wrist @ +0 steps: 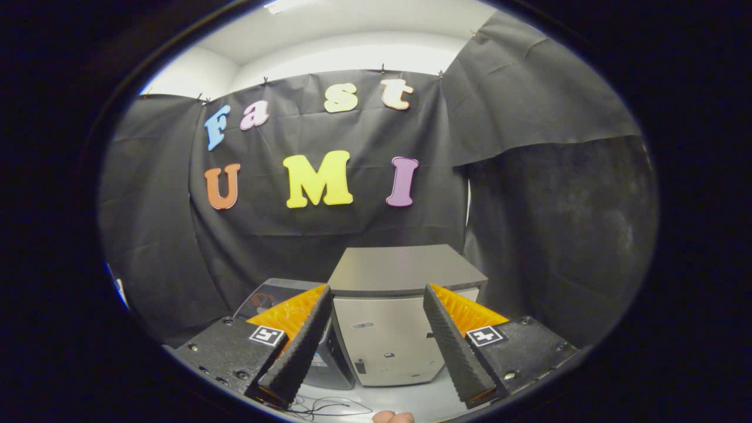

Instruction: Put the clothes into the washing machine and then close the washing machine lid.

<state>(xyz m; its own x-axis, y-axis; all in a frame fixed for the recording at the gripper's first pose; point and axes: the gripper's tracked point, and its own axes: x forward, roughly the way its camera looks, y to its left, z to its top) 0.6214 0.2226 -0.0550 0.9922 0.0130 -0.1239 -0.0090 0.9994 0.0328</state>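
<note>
Against the booth's black cloth wall, a small grey washing machine stands on the table, lid down, no clothes visible, beyond the gripper, its jaws spread and empty.

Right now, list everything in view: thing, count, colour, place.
boxy grey washing machine: one, grey top and pale front, standing ahead of the fingers and seen in the gap between them, lid down.
dark rounded appliance: one, dark grey, beside the washing machine, partly behind one finger; what it is cannot be told.
thin black cable: one, black, lying on the white surface near the fingertips.
black cloth wall: black, behind and around the machines.
fingertip of a hand: at the very bottom, below the fingers.
gripper: one, fingers spread open, holding nothing.
</note>
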